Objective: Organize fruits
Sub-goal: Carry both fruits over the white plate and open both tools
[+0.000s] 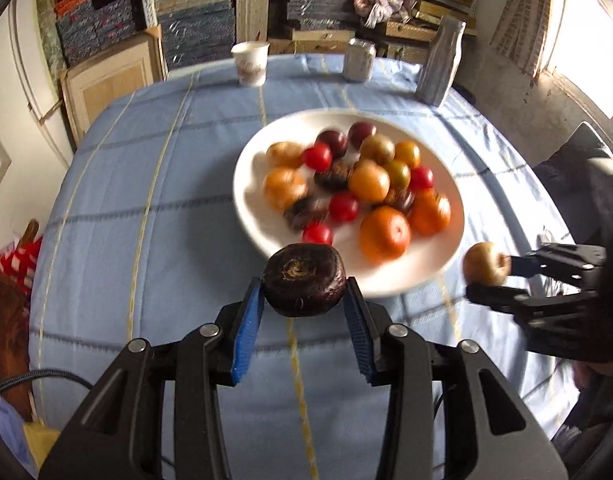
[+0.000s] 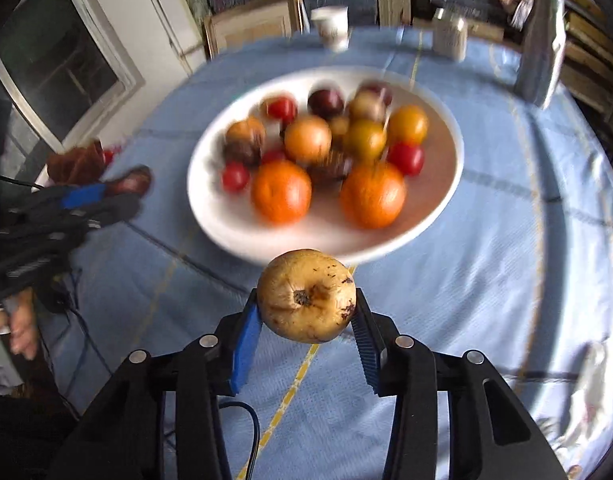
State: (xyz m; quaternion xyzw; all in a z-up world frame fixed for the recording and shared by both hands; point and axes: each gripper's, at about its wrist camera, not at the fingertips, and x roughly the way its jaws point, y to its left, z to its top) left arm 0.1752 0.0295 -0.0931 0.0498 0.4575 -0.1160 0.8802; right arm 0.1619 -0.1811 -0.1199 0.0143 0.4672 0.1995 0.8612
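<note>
Left gripper [image 1: 304,292] grips a dark fruit [image 1: 304,280], right gripper [image 2: 308,312] a yellow fruit [image 2: 306,296]; far plate [image 1: 426,276] nearly full, both likely last

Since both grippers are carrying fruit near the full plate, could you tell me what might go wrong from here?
The plate is crowded, so dropping the dark fruit from the left gripper could knock tomatoes off. The yellow fruit in the right gripper looks soft and may bruise.

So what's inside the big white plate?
The white plate holds mixed fruit: two oranges, small red tomatoes, yellow-orange ones and dark purple ones. They are piled close and blurred, so anything beneath them cannot be seen.
</note>
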